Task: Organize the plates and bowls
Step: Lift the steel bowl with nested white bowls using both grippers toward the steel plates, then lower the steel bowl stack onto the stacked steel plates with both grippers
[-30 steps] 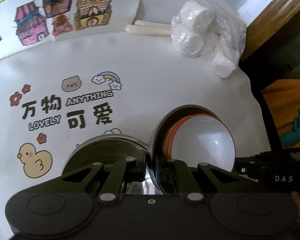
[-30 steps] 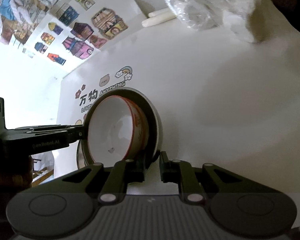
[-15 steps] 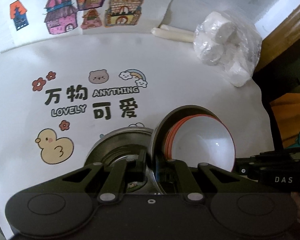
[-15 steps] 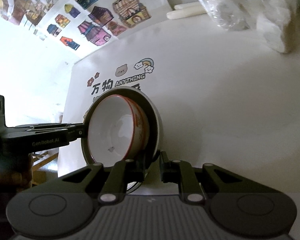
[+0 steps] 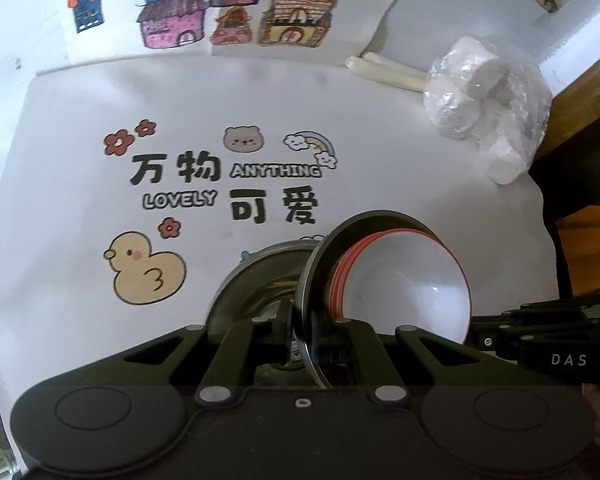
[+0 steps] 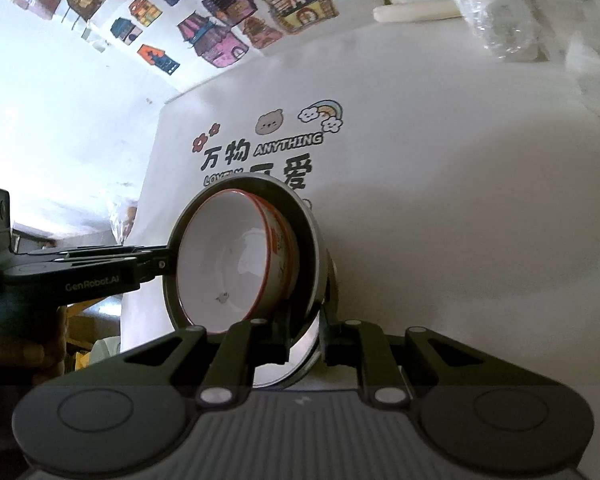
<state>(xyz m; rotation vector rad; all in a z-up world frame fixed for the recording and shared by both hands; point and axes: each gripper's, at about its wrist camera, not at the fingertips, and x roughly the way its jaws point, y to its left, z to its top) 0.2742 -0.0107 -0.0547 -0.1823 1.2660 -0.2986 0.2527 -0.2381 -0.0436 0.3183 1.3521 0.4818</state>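
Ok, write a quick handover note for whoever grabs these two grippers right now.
Left gripper: fingers shut on the rim of the metal plate.
Right gripper: shut on the same plate's opposite rim.
The plate is held on edge above the white table, with the red-rimmed bowl resting in it.
A second metal dish sits on the table just behind.
Done: bowl and plate gathered together.
Left: probably set the pair down, perhaps onto that dish.

A white tablecloth [image 5: 80, 320] printed with a yellow duck [image 5: 146, 274], a bear face [image 5: 244, 139], a rainbow [image 5: 312, 146] and "ANYTHING LOVELY" lettering covers the table. At the far right lies a clear plastic bag of white rolls [image 5: 486, 96], touching two white candles [image 5: 384, 72]. Coloured house drawings [image 5: 236, 12] hang behind.
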